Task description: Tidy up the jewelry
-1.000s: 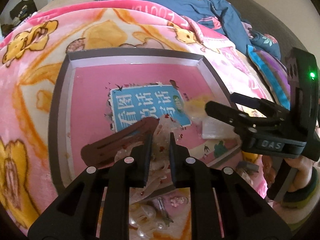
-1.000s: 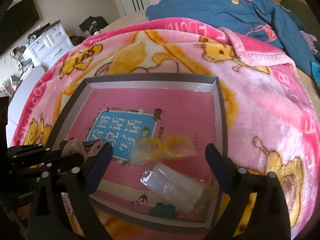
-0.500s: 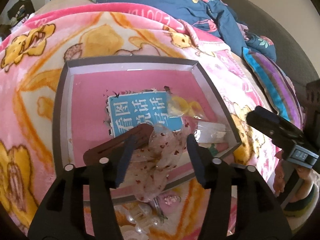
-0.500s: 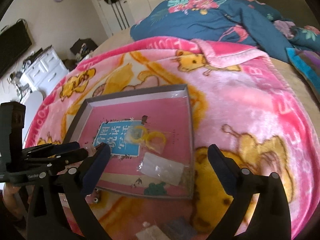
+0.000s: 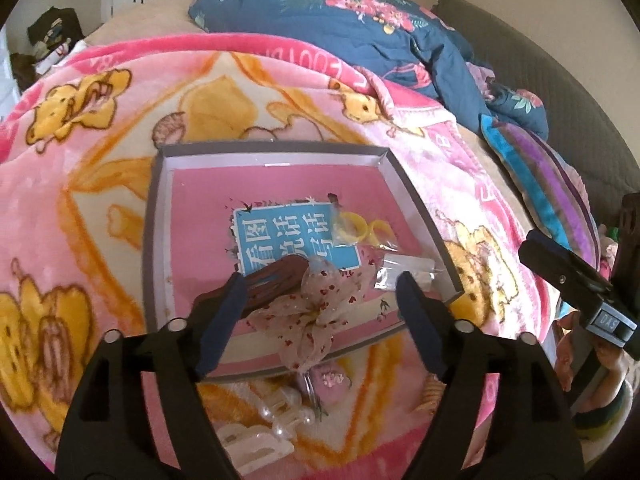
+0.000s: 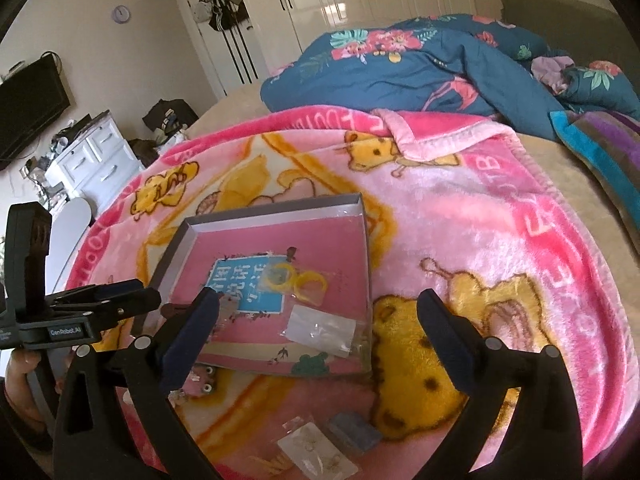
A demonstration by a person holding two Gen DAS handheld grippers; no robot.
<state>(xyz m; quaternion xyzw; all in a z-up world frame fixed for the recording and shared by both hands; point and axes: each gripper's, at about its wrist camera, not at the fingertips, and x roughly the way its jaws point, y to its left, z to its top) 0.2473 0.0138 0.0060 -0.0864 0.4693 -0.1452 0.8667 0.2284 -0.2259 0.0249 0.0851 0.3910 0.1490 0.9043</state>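
Observation:
A shallow grey-rimmed box (image 5: 154, 216) with a pink printed floor lies on the pink blanket; it also shows in the right wrist view (image 6: 366, 248). In it lie a sheer spotted bow (image 5: 316, 312) on a brown hair clip (image 5: 276, 276), a bag of yellow rings (image 5: 356, 230) and a clear packet (image 5: 404, 270). My left gripper (image 5: 320, 316) is open and empty, above the bow. My right gripper (image 6: 320, 332) is open and empty, held back from the box's near edge. The rings (image 6: 296, 278) and packet (image 6: 322, 330) show between its fingers.
Loose on the blanket in front of the box: clear hair claws (image 5: 264, 436), a pink sparkly piece (image 5: 330, 380), an earring card (image 6: 316, 452) and a small blue-grey piece (image 6: 352, 432). A blue floral duvet (image 6: 420, 68) lies behind. A white dresser (image 6: 92, 160) stands at left.
My left gripper opened, let go of the bow in the box and drew back upward. My right gripper pulled back and up from the box.

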